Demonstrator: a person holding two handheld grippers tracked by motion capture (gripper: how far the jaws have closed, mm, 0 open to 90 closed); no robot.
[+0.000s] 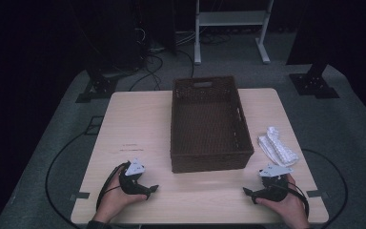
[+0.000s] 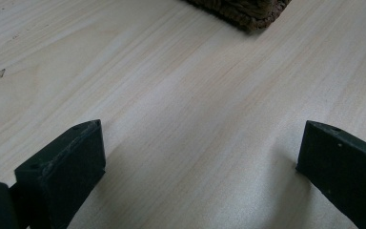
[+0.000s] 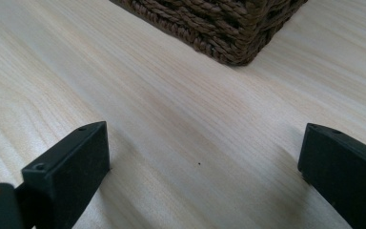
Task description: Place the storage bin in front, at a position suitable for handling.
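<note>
In the high view, the left gripper (image 1: 148, 190) and the right gripper (image 1: 249, 192) rested near the front edge of the light wooden table (image 1: 138, 119). The dark brown woven basket (image 1: 208, 125) stood in the middle, and the white folded cloth (image 1: 277, 146) lay near the right edge. In the left gripper view, the jaws stood wide apart over bare wood, holding nothing. In the right gripper view, the jaws were also wide and empty, with a basket corner (image 3: 228, 28) ahead.

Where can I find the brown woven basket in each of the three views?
High view: the basket stands at the table's middle, between the two grippers and beyond them.
Left gripper view: one corner at the top edge, right of centre.
Right gripper view: a larger corner at the top.
Shared landmark: the pale wooden table.
</note>
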